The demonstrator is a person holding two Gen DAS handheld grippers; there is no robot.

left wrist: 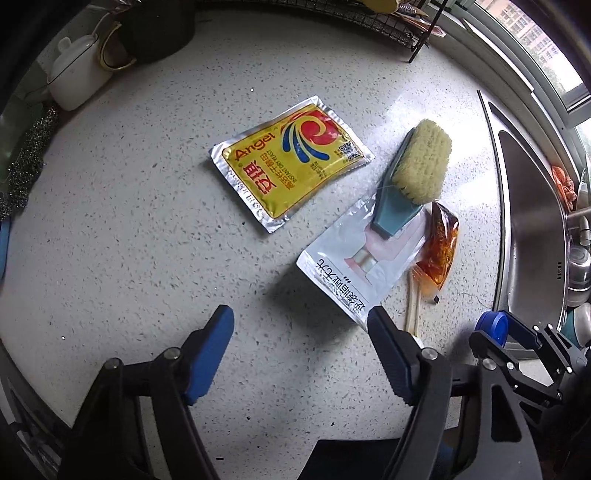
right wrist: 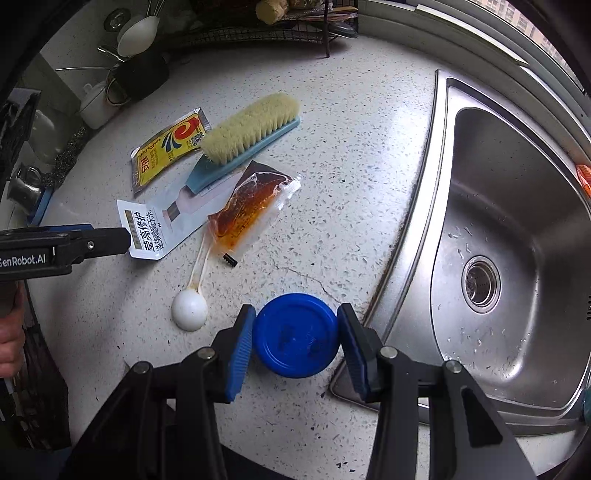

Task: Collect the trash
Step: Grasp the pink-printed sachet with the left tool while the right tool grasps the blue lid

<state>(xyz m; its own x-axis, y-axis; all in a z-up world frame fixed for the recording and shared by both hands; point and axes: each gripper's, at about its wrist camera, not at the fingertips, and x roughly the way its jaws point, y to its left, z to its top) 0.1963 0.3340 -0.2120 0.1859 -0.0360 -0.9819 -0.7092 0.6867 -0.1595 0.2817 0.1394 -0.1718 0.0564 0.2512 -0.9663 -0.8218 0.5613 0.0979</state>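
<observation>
My right gripper (right wrist: pixel 295 314) is shut on a round blue lid (right wrist: pixel 295 334), both pads pressing its sides, low over the counter next to the sink's corner. My left gripper (left wrist: pixel 299 328) stands open over bare counter. Its right finger (left wrist: pixel 380 332) is at the near corner of a white sachet (left wrist: pixel 354 266), and the pads do not press it. A brush (left wrist: pixel 413 170) lies with its blue handle on that sachet. Left of it lies a yellow yeast packet (left wrist: pixel 291 162). An orange sauce sachet (right wrist: pixel 251 206) and a white plastic spoon (right wrist: pixel 189 308) lie beside the white sachet.
A steel sink (right wrist: pixel 517 258) fills the right side, its rim close to the blue lid. At the back stand a black wire rack (right wrist: pixel 277 33), a white teapot (left wrist: pixel 77 74) and a metal scourer (left wrist: pixel 29 162). A small black piece (right wrist: pixel 229 258) lies near the spoon.
</observation>
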